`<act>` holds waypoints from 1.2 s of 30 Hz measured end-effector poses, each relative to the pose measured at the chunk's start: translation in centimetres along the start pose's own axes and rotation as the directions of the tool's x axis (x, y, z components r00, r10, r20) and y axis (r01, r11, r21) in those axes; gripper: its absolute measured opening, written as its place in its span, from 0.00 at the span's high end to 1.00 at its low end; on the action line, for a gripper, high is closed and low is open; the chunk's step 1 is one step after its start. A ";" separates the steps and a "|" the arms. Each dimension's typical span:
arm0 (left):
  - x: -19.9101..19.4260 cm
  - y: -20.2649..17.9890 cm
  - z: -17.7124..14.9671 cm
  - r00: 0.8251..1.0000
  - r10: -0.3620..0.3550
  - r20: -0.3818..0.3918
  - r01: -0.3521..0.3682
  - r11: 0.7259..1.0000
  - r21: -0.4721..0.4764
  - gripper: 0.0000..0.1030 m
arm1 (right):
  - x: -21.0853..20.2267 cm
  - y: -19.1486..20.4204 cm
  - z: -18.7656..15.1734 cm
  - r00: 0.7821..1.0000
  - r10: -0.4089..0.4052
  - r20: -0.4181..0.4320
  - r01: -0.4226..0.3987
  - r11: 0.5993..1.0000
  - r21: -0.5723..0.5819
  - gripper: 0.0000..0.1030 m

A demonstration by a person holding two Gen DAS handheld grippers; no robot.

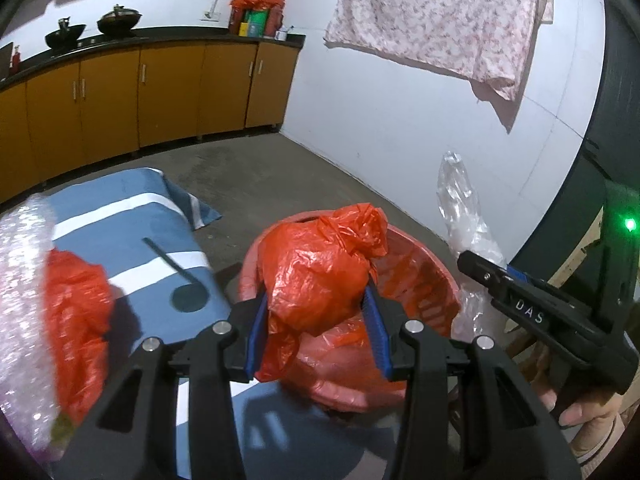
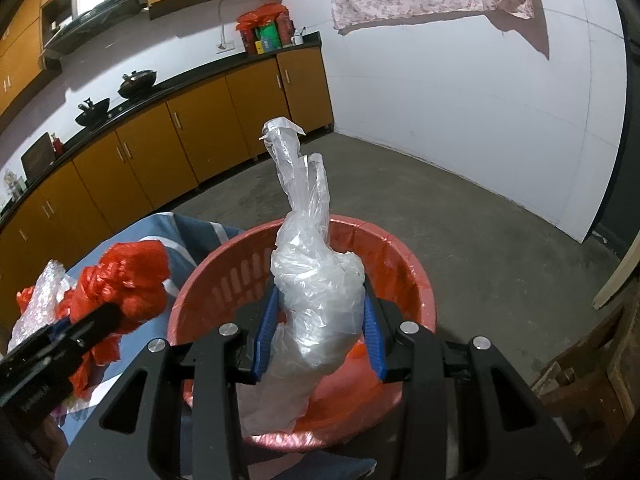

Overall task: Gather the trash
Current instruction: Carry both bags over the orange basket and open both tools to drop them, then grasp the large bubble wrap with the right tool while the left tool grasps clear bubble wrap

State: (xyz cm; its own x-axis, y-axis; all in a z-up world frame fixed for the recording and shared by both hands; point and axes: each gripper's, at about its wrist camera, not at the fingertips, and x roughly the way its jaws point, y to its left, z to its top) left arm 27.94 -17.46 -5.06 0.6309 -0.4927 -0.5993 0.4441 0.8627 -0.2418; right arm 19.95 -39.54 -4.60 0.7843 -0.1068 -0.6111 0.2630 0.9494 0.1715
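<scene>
My left gripper (image 1: 318, 306) is shut on a crumpled red plastic bag (image 1: 320, 268) and holds it over the near rim of a red plastic basket (image 1: 432, 280) lined with a red bag. My right gripper (image 2: 320, 320) is shut on a clear plastic bag (image 2: 316, 284) and holds it above the same basket (image 2: 200, 300). The right gripper also shows at the right of the left wrist view (image 1: 472, 264), with the clear bag (image 1: 460, 208) sticking up. The left gripper (image 2: 108, 316) with the red bag (image 2: 124, 280) shows at the left of the right wrist view.
A blue cloth with white stripes (image 1: 132, 216) covers the surface on the left, bearing another red bag (image 1: 76, 320) and bubble wrap (image 1: 20, 280). Orange cabinets (image 1: 140, 92) line the far wall. A floral cloth (image 1: 440, 12) hangs on the white wall. Wooden pieces (image 2: 592, 352) stand at right.
</scene>
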 end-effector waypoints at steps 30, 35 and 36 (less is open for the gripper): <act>-2.0 1.9 -0.3 0.995 0.091 0.030 -0.090 0.996 -0.024 0.22 | -2.5 -1.1 0.0 0.992 -0.064 0.111 0.065 0.998 -0.003 0.05; -5.7 2.6 -1.4 0.989 0.136 0.063 -0.135 0.991 -0.026 0.19 | -3.8 0.8 -0.6 0.991 -0.049 0.121 0.055 0.997 -0.047 0.05; -6.8 2.9 -1.7 0.987 0.146 0.074 -0.144 0.989 -0.028 0.19 | -3.9 1.3 -0.7 0.992 -0.044 0.120 0.051 0.997 -0.053 0.05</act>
State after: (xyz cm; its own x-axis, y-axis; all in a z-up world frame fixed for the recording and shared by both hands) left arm 23.84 -11.46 -3.04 0.7340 -0.3689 -0.5702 0.3309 0.9275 -0.1742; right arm 16.85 -37.70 -2.51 0.8337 -0.1830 -0.5211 0.2718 0.9573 0.0988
